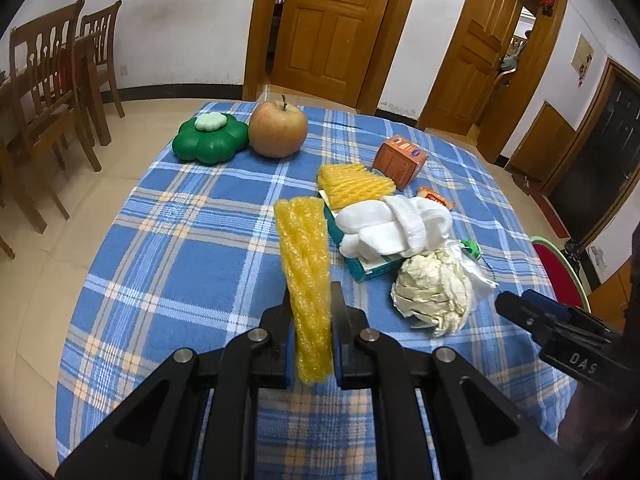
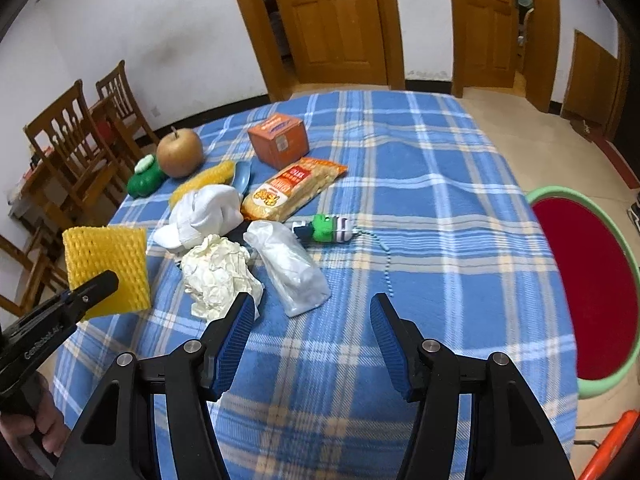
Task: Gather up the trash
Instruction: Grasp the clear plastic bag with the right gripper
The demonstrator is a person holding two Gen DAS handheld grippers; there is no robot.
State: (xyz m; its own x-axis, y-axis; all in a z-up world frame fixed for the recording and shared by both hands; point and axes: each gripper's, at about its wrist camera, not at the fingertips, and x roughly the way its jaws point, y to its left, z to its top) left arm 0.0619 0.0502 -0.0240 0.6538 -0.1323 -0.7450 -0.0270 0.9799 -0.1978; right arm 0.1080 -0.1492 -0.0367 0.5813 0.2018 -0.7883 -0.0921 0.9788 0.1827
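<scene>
A yellow foam net (image 1: 306, 292) is clamped between the closed jaws of the left claw (image 1: 310, 312) and is carried clear of the worktop (image 2: 420, 184), which is covered by a blue plaid cloth. The right claw (image 2: 312, 316) is held with its jaws apart and nothing between them, above bare cloth near the front of the worktop.

The step in hand is judged to be the removal of 1 piece of trash by the left claw while a 2nd pick is lined up by the right. Just ahead of the right claw lie a crumpled paper ball (image 2: 218, 276) and a clear plastic bag (image 2: 290, 268), side by side and almost touching. A 2nd yellow foam net (image 1: 354, 184) is seen farther back, partly under a white cloth (image 1: 394, 224). An apple (image 1: 278, 130), an orange box (image 1: 398, 158) and a snack packet (image 2: 294, 188) are likely not trash.

A bin cannot be identified with certainty; a green-rimmed red basin (image 2: 588, 280) stands beside the worktop on the right and may serve.

The next move is judged to call for the right claw to be lowered over the paper ball or the bag, with 1 finger on each side, and closed gently, since both are light and easily pushed away.
</scene>
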